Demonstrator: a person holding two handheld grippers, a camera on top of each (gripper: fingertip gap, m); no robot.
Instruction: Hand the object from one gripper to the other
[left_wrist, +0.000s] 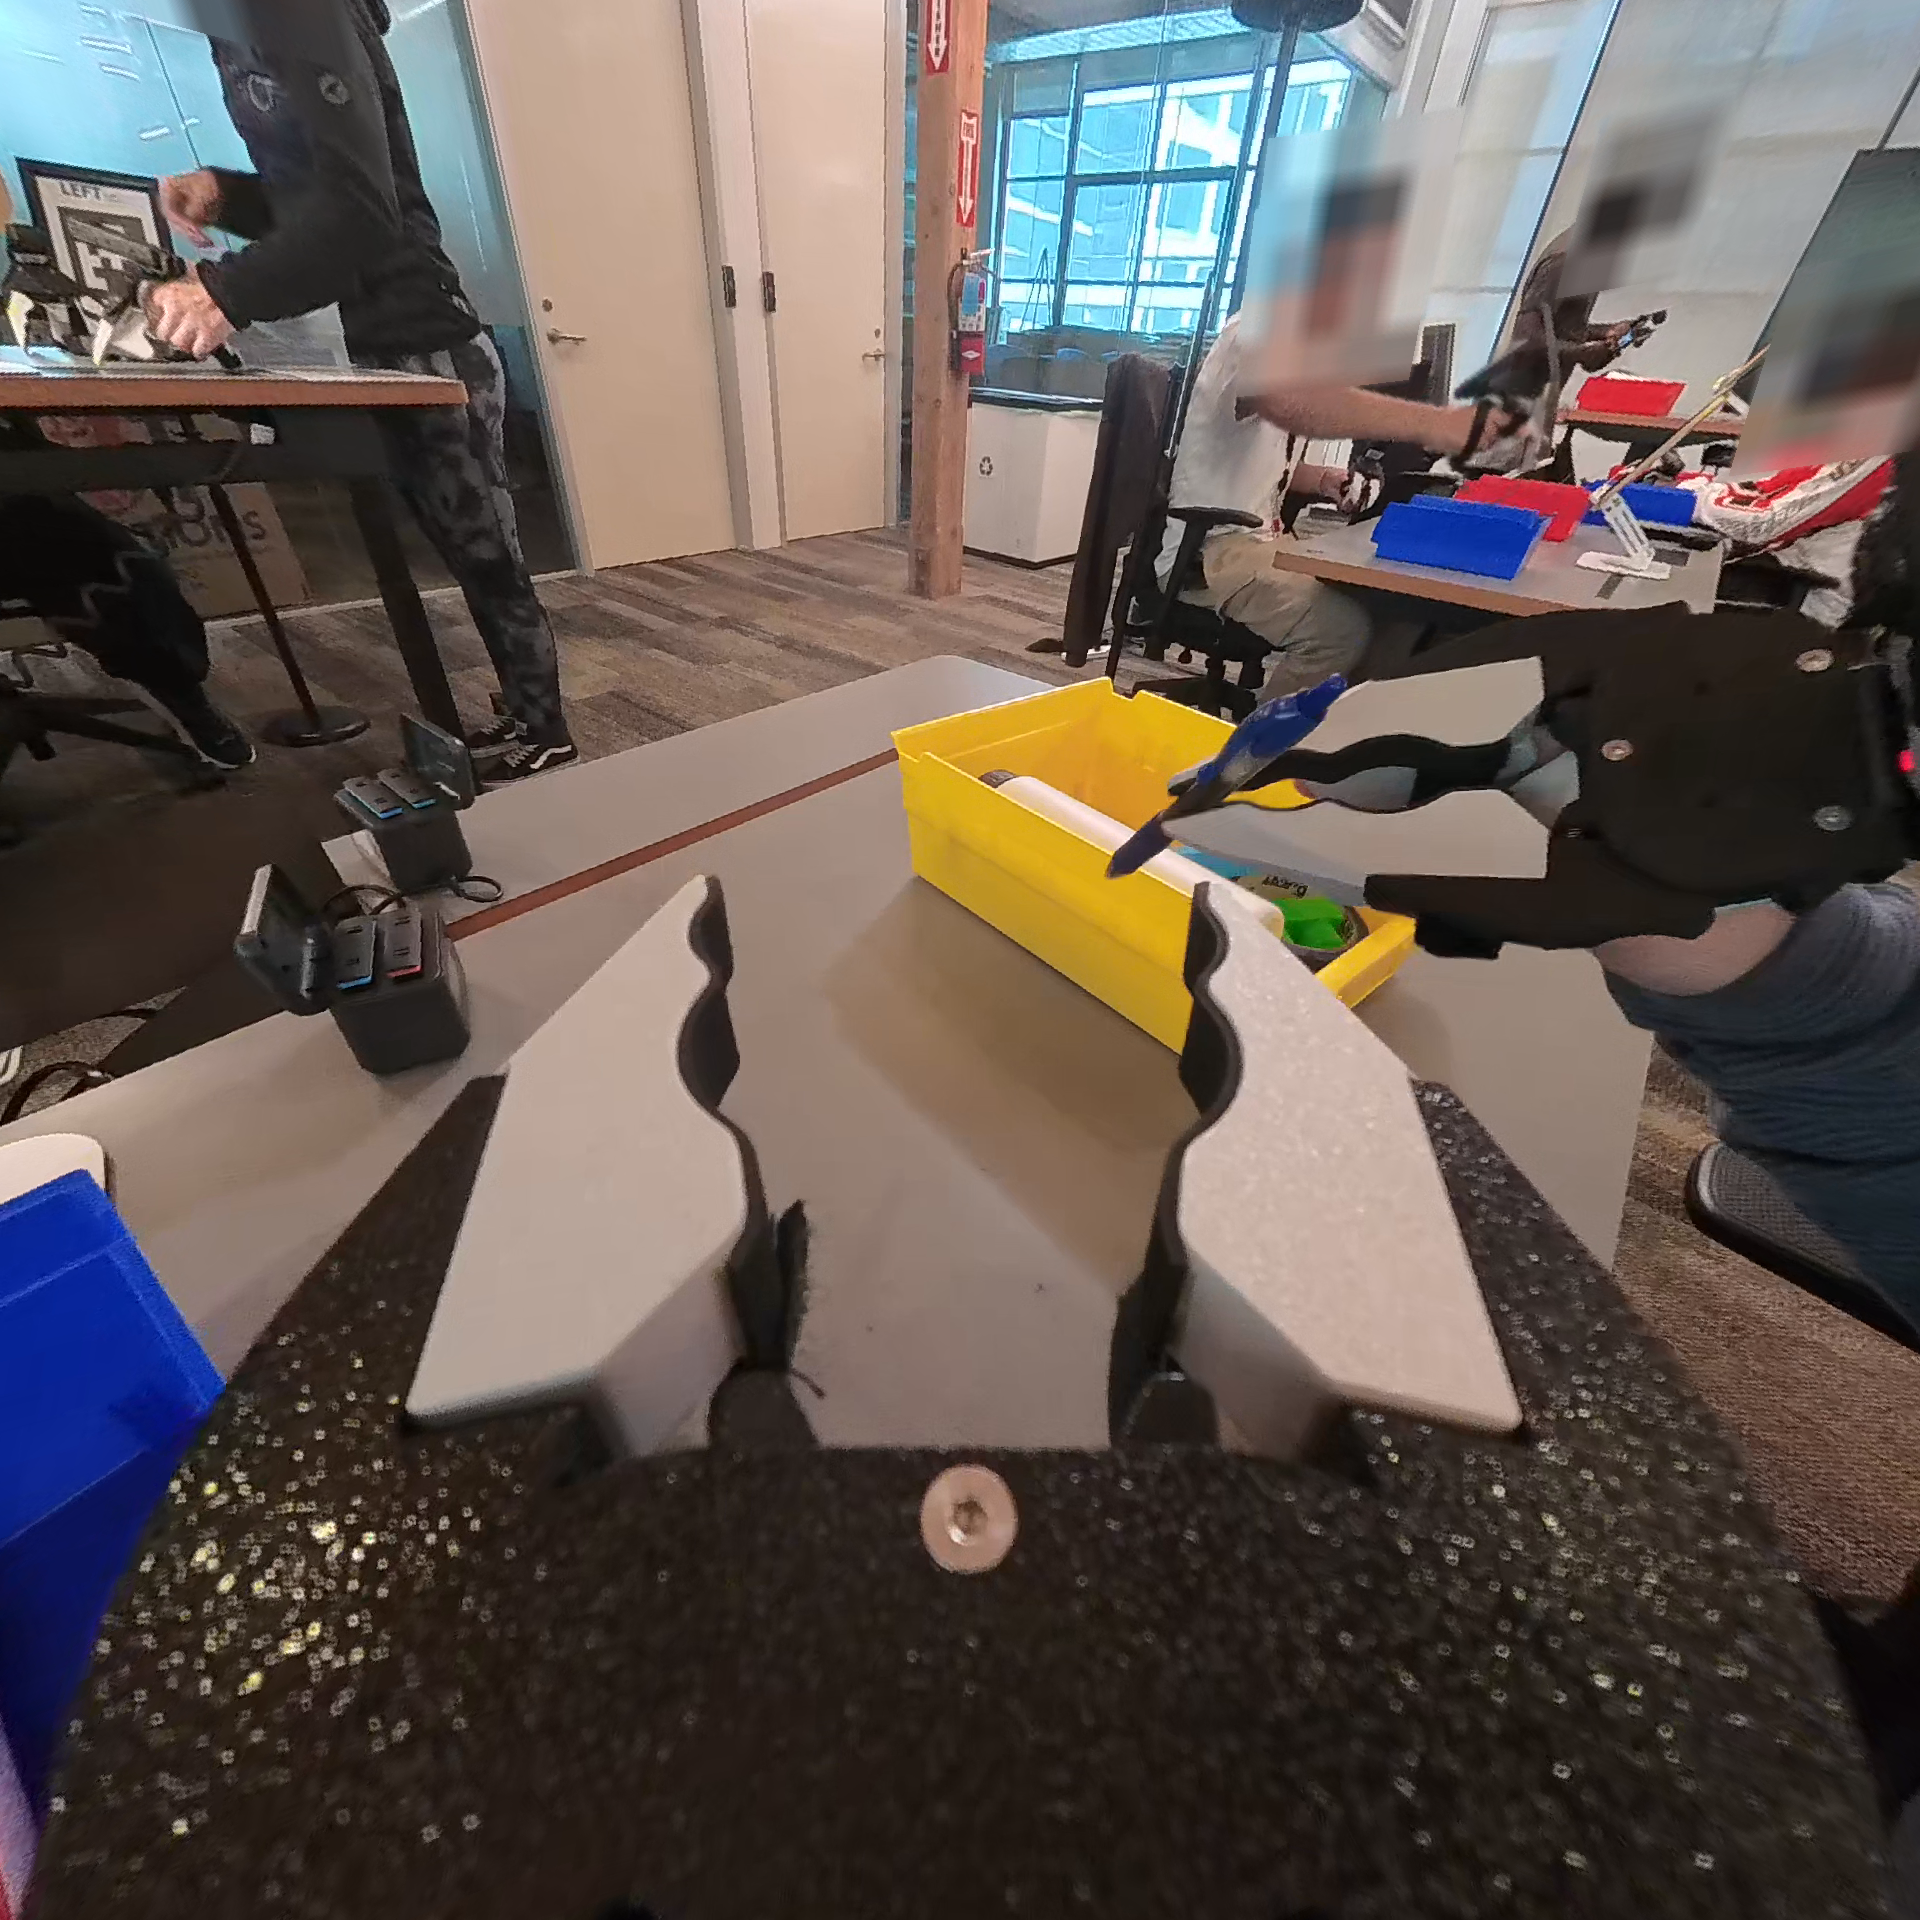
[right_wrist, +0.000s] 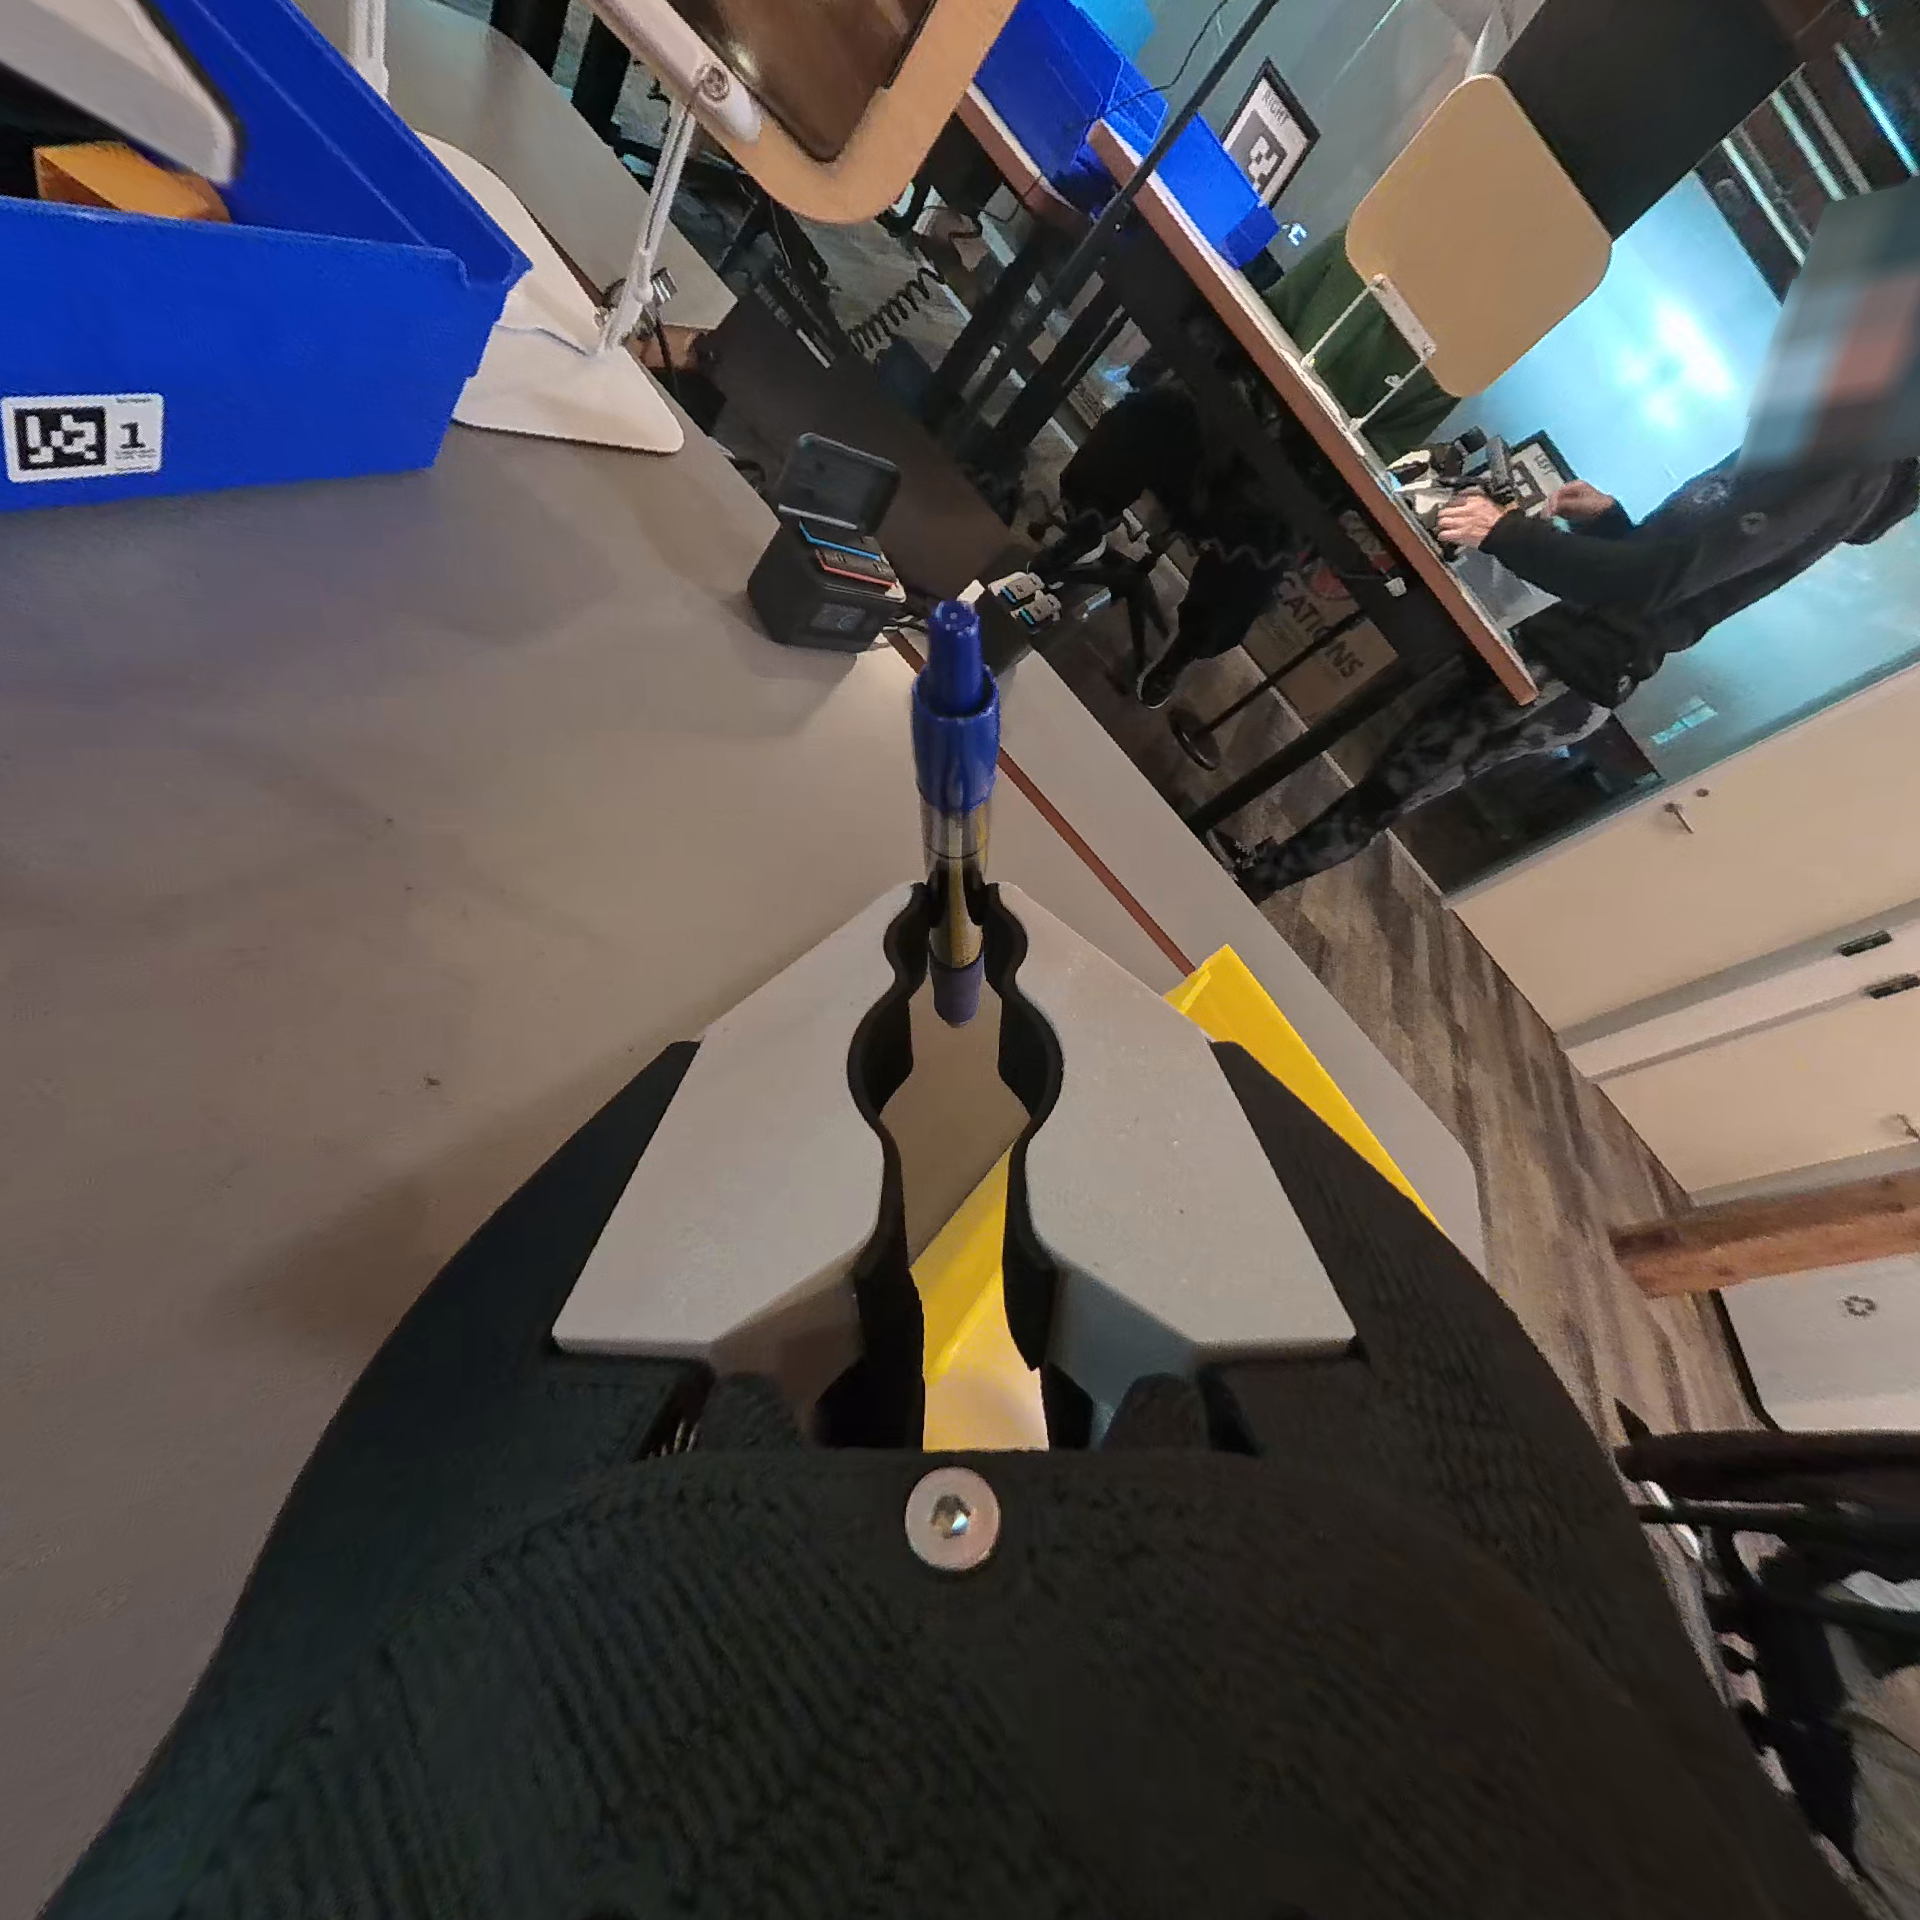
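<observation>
The left gripper (left_wrist: 956, 935), with two grey wavy fingers on a black speckled body, is nearest in the left wrist view. Its jaws are wide apart and hold nothing. Under it lies the flat grey table (left_wrist: 935, 1091). A bright blue plastic bin (left_wrist: 73, 1351) sits at the left edge.

A bit farther off sits a yellow plastic bin (left_wrist: 1029, 862) with a white roll (left_wrist: 1081, 821) and some green things (left_wrist: 1314, 925) inside. Over this bin hangs the right gripper (left_wrist: 1184, 800), grey fingers on a black body. Its jaws are squeezed tight on a blue pen with a clear middle (left_wrist: 1226, 779). The pen is up in the air, slanted, pinched near the finger tips, and it is well apart from the left gripper.

On the left stand two small black charger boxes (left_wrist: 400, 997). Past the table, people work at other desks.
</observation>
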